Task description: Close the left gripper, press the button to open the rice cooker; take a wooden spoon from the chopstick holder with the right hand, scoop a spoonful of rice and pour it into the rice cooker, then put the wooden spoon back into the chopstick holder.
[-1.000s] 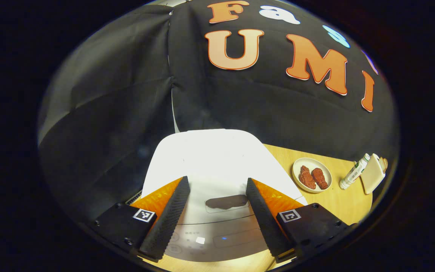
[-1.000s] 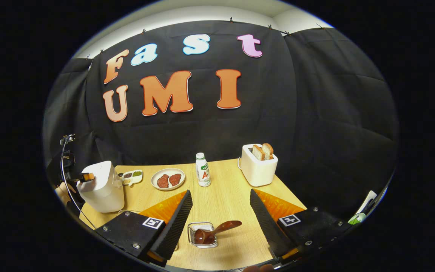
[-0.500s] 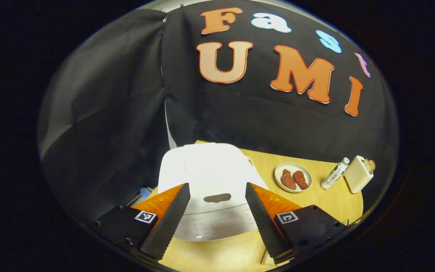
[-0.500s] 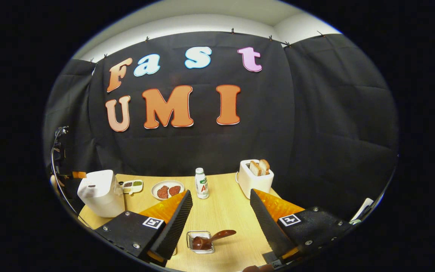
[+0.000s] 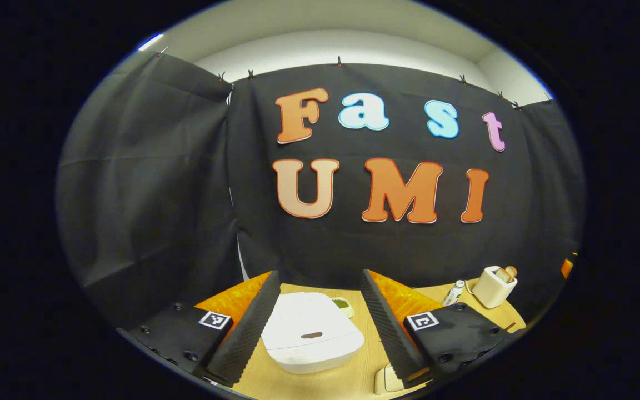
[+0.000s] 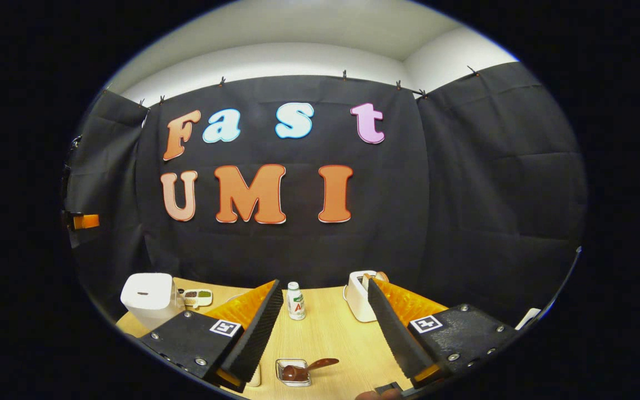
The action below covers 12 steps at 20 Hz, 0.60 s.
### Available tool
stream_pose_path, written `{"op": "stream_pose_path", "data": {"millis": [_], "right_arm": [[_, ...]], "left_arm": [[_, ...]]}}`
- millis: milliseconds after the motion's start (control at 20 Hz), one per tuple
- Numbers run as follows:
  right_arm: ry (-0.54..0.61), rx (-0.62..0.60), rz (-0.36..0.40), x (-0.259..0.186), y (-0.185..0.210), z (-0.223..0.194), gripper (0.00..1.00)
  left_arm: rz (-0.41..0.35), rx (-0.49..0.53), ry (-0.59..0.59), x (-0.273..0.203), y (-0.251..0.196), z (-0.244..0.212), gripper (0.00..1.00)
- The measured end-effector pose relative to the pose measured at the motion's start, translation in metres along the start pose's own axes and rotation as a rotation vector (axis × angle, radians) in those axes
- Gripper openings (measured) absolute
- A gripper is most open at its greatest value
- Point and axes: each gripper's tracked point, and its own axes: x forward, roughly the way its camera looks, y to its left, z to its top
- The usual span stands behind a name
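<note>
The white rice cooker (image 5: 311,339) stands on the wooden table (image 5: 353,372) with its lid down and a dark button (image 5: 311,335) on top. My left gripper (image 5: 320,274) hangs open well above and in front of it, nothing between the fingers. In the right gripper view the cooker (image 6: 150,294) is at the far left. A dark wooden spoon (image 6: 311,366) lies in a small wire chopstick holder (image 6: 293,372) near the table's front edge. My right gripper (image 6: 324,282) is open high over the holder, apart from the spoon.
A milk bottle (image 6: 296,300) and a white toaster (image 6: 359,294) with bread stand mid-table, and a small condiment dish (image 6: 196,298) sits by the cooker. A pale flat object (image 5: 386,380) lies near the front edge. Black cloth walls the back and sides.
Both grippers have drawn back and risen from the table, so the cooker and spoon look smaller and lower. The left gripper left the cooker's lid; the lid stays down. Both stayed open.
</note>
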Motion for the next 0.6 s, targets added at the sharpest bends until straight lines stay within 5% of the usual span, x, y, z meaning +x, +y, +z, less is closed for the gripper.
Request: {"op": "stream_pose_path", "data": {"millis": [600], "right_arm": [[-0.003, 0.009, -0.014, -0.017, -0.003, -0.006, 0.95]], "left_arm": [[0.025, -0.088, -0.076, -0.047, 0.029, 0.016, 1.00]]}}
